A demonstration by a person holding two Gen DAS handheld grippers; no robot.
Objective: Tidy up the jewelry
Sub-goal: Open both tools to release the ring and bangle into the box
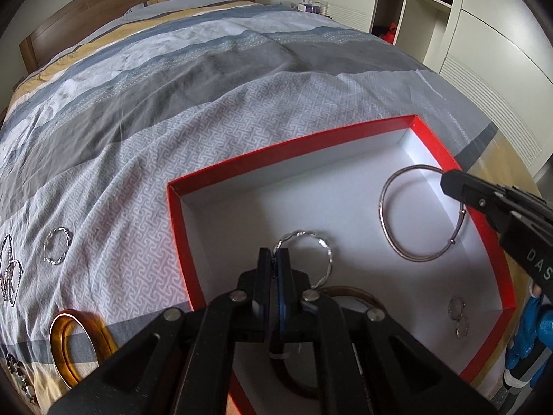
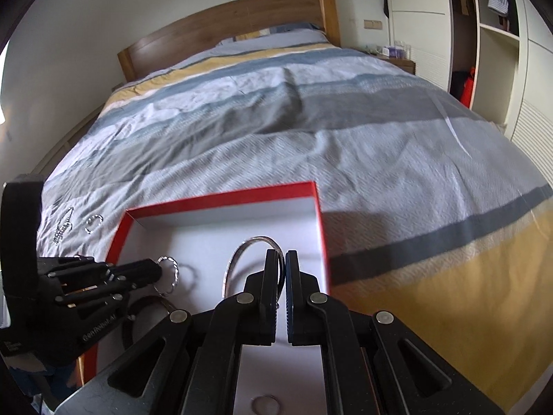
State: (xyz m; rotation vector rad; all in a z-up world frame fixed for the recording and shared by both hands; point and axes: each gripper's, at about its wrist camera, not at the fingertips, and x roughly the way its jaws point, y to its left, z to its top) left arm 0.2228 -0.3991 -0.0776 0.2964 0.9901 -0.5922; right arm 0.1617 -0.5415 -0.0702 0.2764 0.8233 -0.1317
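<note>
Both grippers hang over the red box on the bed. The left gripper is clamped on a twisted silver ring near the box's left wall; the right gripper pinches the plain silver bangle toward the far right corner. The drop is straight down onto bare white floor. A gold bangle waits outside, nearer the left gripper.

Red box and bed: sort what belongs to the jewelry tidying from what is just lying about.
Job:
- red box
- twisted silver bangle, in left tongs
- plain silver bangle, in right tongs
- gold bangle, on bedspread
- twisted ring, on bedspread

Lying about:
- bedspread
- headboard
- wardrobe
</note>
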